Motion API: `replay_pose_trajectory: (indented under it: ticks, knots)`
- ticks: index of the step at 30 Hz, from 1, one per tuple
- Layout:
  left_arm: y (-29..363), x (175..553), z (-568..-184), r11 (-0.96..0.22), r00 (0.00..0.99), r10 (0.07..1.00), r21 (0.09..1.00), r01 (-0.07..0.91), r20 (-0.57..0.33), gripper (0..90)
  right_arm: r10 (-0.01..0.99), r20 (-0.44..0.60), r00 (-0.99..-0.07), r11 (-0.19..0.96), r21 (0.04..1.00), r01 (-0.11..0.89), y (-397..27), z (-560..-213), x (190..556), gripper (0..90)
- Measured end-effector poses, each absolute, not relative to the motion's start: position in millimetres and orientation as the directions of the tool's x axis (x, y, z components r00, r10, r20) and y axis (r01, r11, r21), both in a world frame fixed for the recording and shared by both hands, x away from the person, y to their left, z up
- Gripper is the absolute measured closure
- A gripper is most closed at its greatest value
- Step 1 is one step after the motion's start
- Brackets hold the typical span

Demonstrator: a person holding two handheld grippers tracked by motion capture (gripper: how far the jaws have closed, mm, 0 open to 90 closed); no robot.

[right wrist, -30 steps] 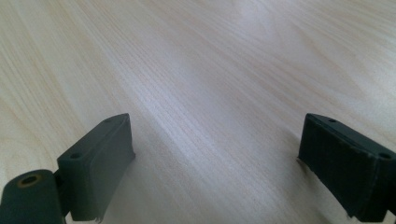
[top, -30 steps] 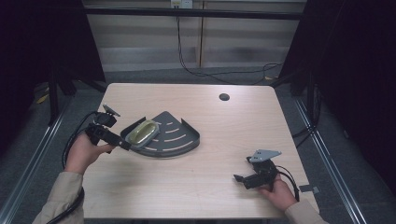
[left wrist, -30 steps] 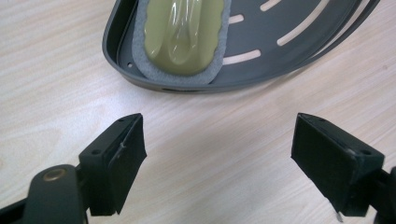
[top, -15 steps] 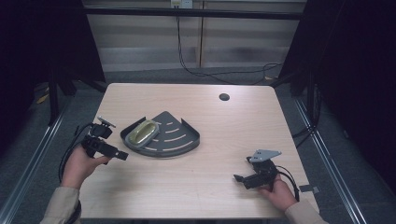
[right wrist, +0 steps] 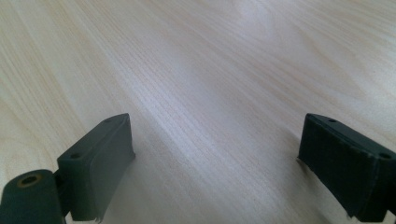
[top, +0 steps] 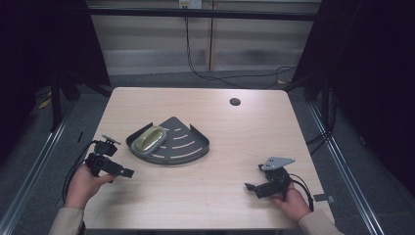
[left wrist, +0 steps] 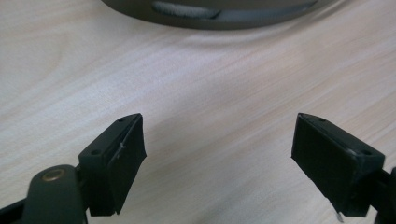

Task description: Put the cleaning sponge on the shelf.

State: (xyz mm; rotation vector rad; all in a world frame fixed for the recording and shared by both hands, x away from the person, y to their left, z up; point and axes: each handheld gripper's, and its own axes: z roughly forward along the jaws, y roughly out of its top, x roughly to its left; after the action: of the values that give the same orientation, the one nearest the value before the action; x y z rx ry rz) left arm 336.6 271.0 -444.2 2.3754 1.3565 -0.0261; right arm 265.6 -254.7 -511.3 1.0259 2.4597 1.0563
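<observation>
Two grippers, left and right, sit released, jaws wide, on the table. Mid-table we see the rack; inside, a soap, long axis slanting far-right.

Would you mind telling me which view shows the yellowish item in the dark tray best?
The high view: it shows the item whole, lying in the tray's left corner. The left gripper view catches a strip of the tray's wall along its top edge. The right gripper view looks at bare tabletop.
</observation>
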Motion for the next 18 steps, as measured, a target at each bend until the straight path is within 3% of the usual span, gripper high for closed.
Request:
replay_pose_trajectory:
  ticks: [18]
  knots:
    - [275.0,323.5,-464.3,-0.455,0.534,0.826,0.349,0.819,-0.178,17.0,0.704,0.026,-0.71,0.481,0.718,0.503,-254.5,-511.3,265.5,9.3]
